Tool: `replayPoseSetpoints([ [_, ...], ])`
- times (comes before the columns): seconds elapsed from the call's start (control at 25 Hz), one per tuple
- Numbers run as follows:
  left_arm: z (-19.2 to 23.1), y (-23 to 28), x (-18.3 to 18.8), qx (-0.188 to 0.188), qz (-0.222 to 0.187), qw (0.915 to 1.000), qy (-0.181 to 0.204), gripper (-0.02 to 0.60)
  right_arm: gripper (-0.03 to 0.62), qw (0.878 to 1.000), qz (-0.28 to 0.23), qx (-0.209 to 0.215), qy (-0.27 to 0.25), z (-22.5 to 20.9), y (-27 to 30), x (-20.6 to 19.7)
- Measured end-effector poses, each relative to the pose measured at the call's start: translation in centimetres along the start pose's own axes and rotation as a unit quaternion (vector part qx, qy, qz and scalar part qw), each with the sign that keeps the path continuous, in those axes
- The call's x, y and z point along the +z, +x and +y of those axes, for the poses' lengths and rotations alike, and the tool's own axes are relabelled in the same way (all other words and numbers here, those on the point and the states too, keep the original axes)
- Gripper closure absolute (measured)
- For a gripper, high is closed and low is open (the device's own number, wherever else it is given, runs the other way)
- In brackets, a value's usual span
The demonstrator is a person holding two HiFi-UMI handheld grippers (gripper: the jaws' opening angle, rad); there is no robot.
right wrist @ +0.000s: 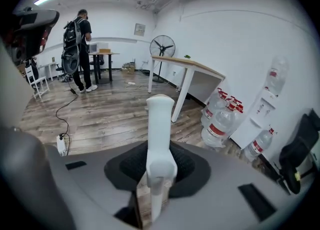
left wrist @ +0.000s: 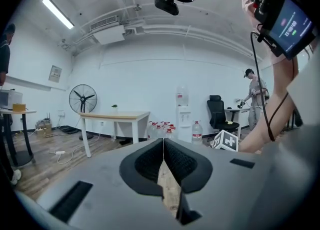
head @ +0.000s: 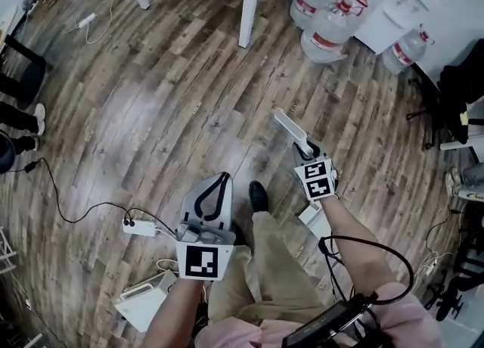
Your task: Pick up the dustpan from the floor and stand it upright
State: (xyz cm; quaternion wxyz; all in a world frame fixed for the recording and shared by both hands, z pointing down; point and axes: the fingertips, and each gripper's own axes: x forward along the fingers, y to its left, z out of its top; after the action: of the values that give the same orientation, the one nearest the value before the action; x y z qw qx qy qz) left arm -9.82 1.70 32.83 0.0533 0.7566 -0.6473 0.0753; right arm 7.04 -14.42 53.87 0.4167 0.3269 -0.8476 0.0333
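The dustpan's white handle (head: 290,128) sticks out forward past my right gripper (head: 306,148), which is shut on it. In the right gripper view the handle (right wrist: 160,124) rises straight up between the black pads of the right gripper (right wrist: 159,166). A white piece (head: 313,219) under that wrist looks like the pan, held above the wooden floor (head: 166,104). My left gripper (head: 215,201) hangs at the lower middle, apart from the dustpan. In its own view the left gripper (left wrist: 163,143) is shut with its tips touching and nothing between them.
White table legs (head: 249,6) and several water bottles (head: 333,21) stand ahead. A power strip (head: 140,227) with cables lies at the left, and a white wedge-shaped object (head: 144,301) below it. My shoe (head: 259,197) is between the grippers. A person with a backpack (right wrist: 77,39) stands far off.
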Motion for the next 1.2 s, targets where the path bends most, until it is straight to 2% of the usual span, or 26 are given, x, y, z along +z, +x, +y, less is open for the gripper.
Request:
replayPoseSetpoints([
  [0.12,-2.7,-1.2,1.9,0.0,-0.012,0.9993,-0.034,0.568,0.494,1.0,-0.008,-0.01,0.007,-1.4,-3.7,-0.9],
  [0.32,-7.6,-2.2,4.4,-0.006,-0.017,0.9988,-0.045,0.568,0.495,0.999,-0.026,-0.021,0.022,-3.6,-9.3,-2.9],
  [0.72,-19.4,-4.1,9.2,-0.021,-0.03,0.9991,-0.019,0.568,0.493,0.996,-0.08,-0.023,0.038,-7.5,-21.9,-9.0],
  [0.96,-26.7,-5.4,12.0,-0.055,-0.027,0.9981,0.005,0.568,0.493,0.994,-0.09,-0.021,0.05,-9.2,-28.6,-14.0],
  [1.2,-32.0,-5.9,14.5,-0.088,-0.042,0.9946,0.035,0.568,0.491,0.994,-0.085,-0.03,0.057,-11.0,-33.6,-19.3],
])
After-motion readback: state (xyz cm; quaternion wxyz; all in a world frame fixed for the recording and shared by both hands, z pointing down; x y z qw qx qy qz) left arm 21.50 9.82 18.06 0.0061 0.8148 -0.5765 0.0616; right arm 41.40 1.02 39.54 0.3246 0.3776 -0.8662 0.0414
